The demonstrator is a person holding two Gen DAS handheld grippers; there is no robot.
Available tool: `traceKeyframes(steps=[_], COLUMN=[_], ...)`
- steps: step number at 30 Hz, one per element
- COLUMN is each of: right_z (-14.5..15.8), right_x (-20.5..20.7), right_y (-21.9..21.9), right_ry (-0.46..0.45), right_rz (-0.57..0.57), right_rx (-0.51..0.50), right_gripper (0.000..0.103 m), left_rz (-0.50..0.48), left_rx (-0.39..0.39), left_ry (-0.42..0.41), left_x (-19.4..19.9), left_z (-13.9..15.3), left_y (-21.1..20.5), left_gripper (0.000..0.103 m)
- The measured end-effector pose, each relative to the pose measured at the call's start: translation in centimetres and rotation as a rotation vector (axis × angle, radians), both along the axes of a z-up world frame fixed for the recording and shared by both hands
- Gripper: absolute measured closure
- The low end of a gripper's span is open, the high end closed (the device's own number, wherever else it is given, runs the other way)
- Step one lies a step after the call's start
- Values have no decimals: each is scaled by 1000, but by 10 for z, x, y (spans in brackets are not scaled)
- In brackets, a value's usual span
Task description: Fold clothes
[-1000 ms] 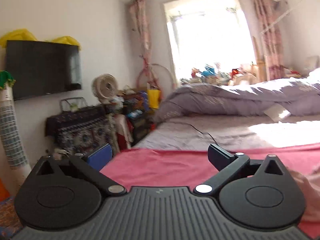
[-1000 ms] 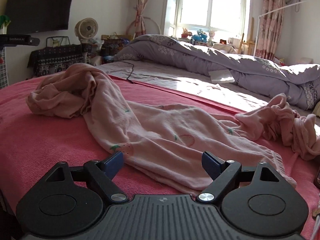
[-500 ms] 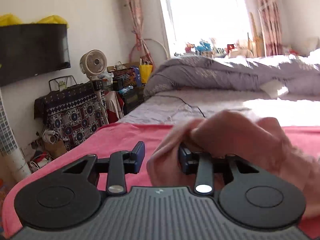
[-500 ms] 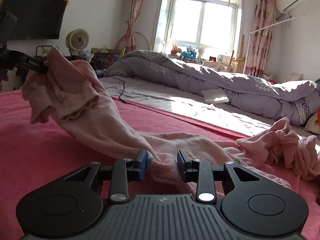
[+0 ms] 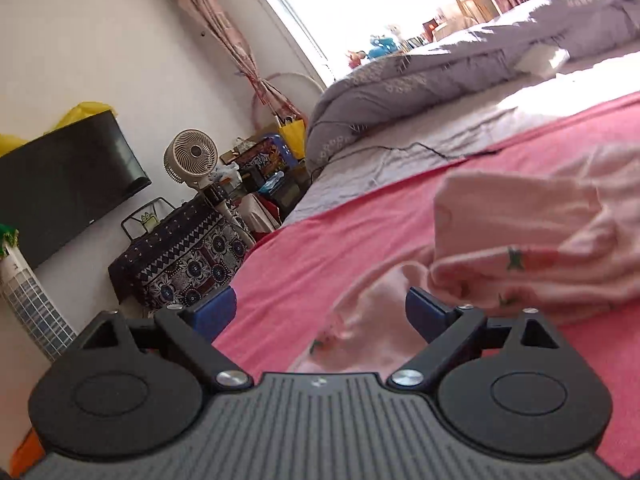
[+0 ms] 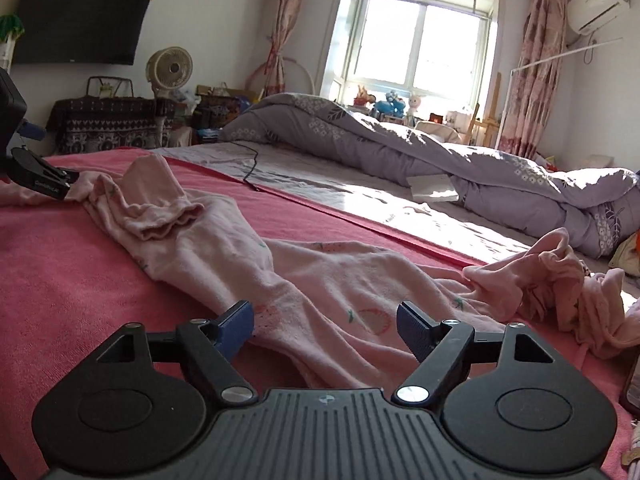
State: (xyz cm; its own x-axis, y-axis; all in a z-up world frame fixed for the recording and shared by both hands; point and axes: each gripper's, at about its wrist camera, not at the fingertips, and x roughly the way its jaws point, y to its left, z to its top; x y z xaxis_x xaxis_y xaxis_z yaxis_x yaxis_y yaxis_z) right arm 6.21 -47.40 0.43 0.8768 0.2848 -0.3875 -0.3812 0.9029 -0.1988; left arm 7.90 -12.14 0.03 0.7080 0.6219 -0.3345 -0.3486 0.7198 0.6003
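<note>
A pale pink garment with a strawberry print lies stretched and rumpled across the red blanket. My right gripper is open, its jaws either side of the garment's near end, holding nothing. My left gripper is open and empty, tilted, just above the garment's other end. The left gripper also shows in the right wrist view at the far left, touching the garment's end. A second bunched pink garment lies at the right.
A purple quilt lies heaped across the grey sheet behind the blanket, with a black cable on the sheet. Off the bed's left edge stand a fan, a patterned covered table and a wall TV.
Both grippers were shut on the garment half a second ago, the left holding its end raised. Now both are open and the garment lies on the blanket.
</note>
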Motion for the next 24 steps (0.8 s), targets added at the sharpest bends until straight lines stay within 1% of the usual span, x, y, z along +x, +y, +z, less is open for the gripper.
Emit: traceKeyframes(steps=[1, 2, 3, 5, 8, 11, 12, 13, 14, 15, 16, 18, 19, 20, 21, 22, 23, 24], right_z=[-2, -3, -5, -8, -16, -21, -21, -21, -22, -23, -24, -26, -20, -14, -8, -2, 4, 10], right_x=[-5, -10, -15, -25, -22, -17, -15, -13, -9, -5, 0, 10, 9, 8, 8, 7, 6, 5], right_y=[-5, -9, -14, -23, -53, -76, -82, -82, -82, -80, -78, -74, -78, -82, -85, -89, -93, -97], right_ry=[-6, -12, -18, -29, 7, 54, 65, 68, 68, 71, 81, 100, 91, 81, 71, 62, 52, 42], right_rz=[-14, -29, -43, -72, -181, -230, -240, -246, -253, -255, -256, -257, -260, -263, -266, -269, -272, -275], right_rx=[-30, -60, -89, -149, -185, -83, -38, -18, 4, 21, 35, 62, 86, 110, 134, 158, 183, 207], right_gripper=[20, 17, 17, 16, 15, 15, 15, 15, 15, 16, 19, 43, 50, 60, 65, 67, 70, 76], left_rz=[12, 21, 23, 48, 69, 71, 73, 65, 47, 41, 51, 92, 107, 119, 132, 148, 173, 198], left_rx=[39, 75, 89, 88, 87, 67, 55, 29, -10, -52, -81, -83, -95, -117, -142, -150, -132, -102], left_ry=[35, 42, 16, 2, 1, 3, -2, -1, 5, 10, 9, -9, -24, -40, -67, -101, -139, -176], left_x=[0, -4, -10, -16, -16, -8, -5, -2, 0, 2, 3, 3, 2, 0, -5, -11, -17, -23], left_z=[-10, -18, -20, -19, -17, -19, -19, -17, -15, -13, -11, -6, -1, 7, 18, 30, 41, 52], left_y=[-3, -5, -4, -3, 3, 6, 7, 10, 12, 14, 17, 22, 27, 33, 44, 52, 59, 64], left_gripper=[4, 1, 0, 0, 0, 0, 2, 5, 23, 45, 53, 90, 92, 92, 92, 93, 96, 96])
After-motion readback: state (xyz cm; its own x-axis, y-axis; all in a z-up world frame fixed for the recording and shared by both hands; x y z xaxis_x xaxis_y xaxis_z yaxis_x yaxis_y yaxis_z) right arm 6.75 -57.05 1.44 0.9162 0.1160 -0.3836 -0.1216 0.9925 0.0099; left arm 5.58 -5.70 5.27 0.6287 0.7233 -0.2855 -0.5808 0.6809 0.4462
